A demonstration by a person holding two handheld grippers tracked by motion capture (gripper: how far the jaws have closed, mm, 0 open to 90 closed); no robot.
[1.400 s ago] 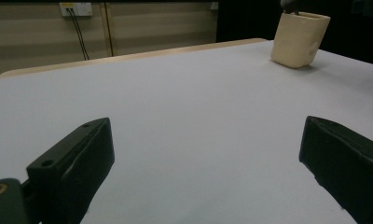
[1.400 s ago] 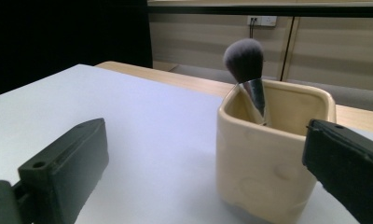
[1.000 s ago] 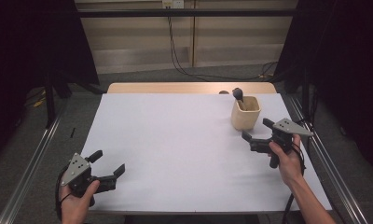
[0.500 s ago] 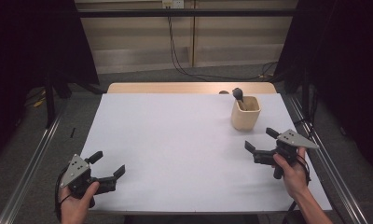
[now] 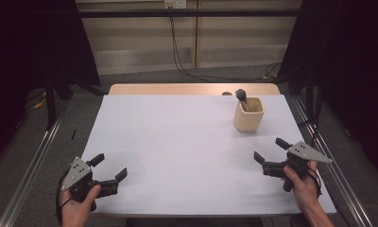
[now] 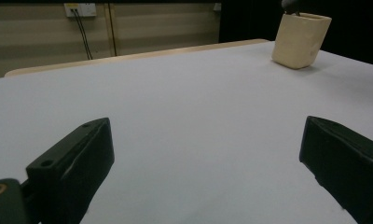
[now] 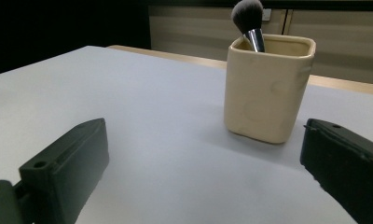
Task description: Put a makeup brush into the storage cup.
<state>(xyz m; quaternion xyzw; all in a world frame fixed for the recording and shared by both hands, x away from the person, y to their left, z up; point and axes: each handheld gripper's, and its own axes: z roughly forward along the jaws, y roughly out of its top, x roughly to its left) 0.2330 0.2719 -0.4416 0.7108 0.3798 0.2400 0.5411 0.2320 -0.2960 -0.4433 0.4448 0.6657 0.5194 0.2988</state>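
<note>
A cream square cup (image 5: 249, 115) (image 7: 267, 87) (image 6: 300, 39) stands at the back right of the white table (image 5: 177, 142). A makeup brush (image 5: 242, 97) (image 7: 250, 21) with a dark, fluffy head stands upright in it. My right gripper (image 5: 270, 150) (image 7: 203, 175) is open and empty, held near the table's front right, well short of the cup. My left gripper (image 5: 109, 166) (image 6: 208, 172) is open and empty at the front left corner, far from the cup.
A wooden strip (image 5: 177, 89) runs along the table's far edge. Metal rails (image 5: 31, 161) flank the table on both sides. Cables (image 5: 187, 71) lie on the floor behind it. Dark curtains hang at both sides.
My right gripper has drawn back from beside the cup toward the front right edge of the table. The left gripper has stayed in place.
</note>
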